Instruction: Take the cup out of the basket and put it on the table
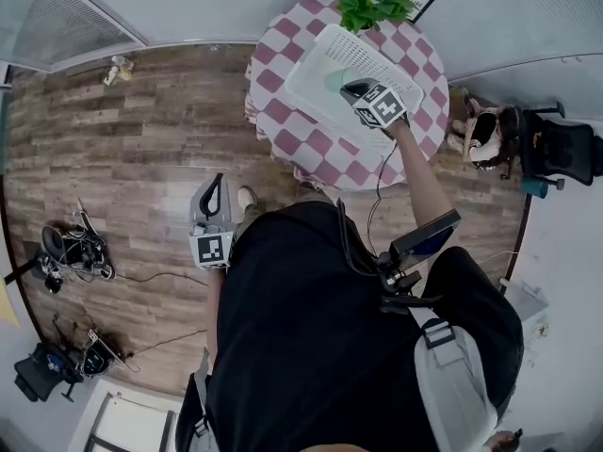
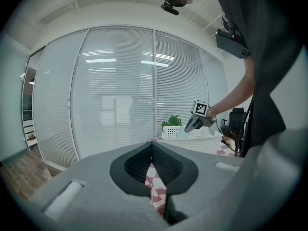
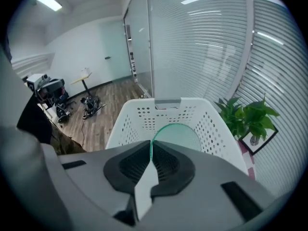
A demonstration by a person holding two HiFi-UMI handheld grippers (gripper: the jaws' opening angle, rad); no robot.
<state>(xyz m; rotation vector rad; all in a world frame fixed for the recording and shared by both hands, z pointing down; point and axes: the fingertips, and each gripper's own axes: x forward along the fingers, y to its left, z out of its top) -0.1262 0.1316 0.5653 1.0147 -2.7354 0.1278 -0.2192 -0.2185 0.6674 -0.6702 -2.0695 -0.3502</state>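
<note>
Right tongs (image 3: 150,153) pinching narrowly on the rim of the pale green cup (image 3: 179,134), over the inside of the white basket (image 3: 134,121) on the checked surface (image 1: 268,83). Left tongs (image 2: 152,148) closed, empty, well apart. May slip from so thin a bite, or snag the basket wall.

White basket (image 1: 311,97) on my feed, dotted all over with small holes. The table (image 1: 292,144) under it was checked in dusky red and white. I read the cup (image 3: 179,134) as a pale, see-through green, and the plant (image 1: 375,6) as bright leafy green. The left gripper (image 1: 217,181) and right gripper (image 1: 347,87) were both grey with black inner faces, each with a cube of black-and-white squares. The floor (image 1: 141,139) showed grey-brown wood planks. The person's top (image 1: 301,328) was black.
</note>
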